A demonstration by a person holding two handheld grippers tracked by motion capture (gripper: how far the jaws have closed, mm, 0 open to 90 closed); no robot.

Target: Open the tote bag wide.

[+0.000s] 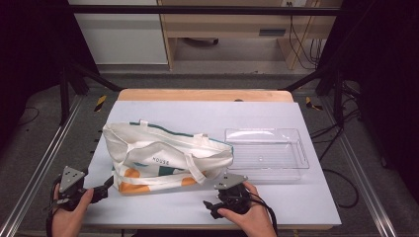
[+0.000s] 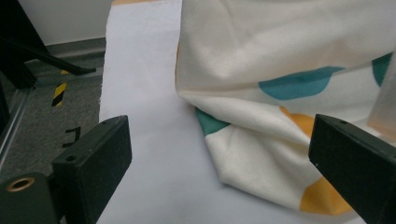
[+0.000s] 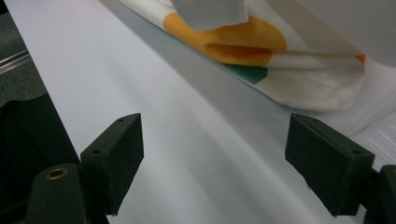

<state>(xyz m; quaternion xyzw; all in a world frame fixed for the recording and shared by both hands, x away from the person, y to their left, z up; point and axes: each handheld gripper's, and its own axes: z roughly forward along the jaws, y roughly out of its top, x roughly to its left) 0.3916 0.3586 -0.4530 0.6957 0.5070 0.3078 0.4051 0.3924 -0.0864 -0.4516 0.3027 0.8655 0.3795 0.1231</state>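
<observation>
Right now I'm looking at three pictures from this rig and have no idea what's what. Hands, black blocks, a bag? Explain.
There is no robot arm here. A person sits at a table and holds a hand-held grasping tool in each hand: the left tool and the right tool.

The wide picture comes from a fixed camera above the person, looking forward and down. The other two come from small cameras riding on each tool; the black blocks at the bottom of those are that tool's own two jaws.

On the table lies a cream tote bag with teal and orange shapes, slumped on its side. To its right, touching or nearly so, sits a clear plastic tray.

Both tools are open and hold nothing. The left tool view shows one bottom corner of the bag between and beyond its jaws; the right tool view shows the bag farther ahead of its jaws.
</observation>
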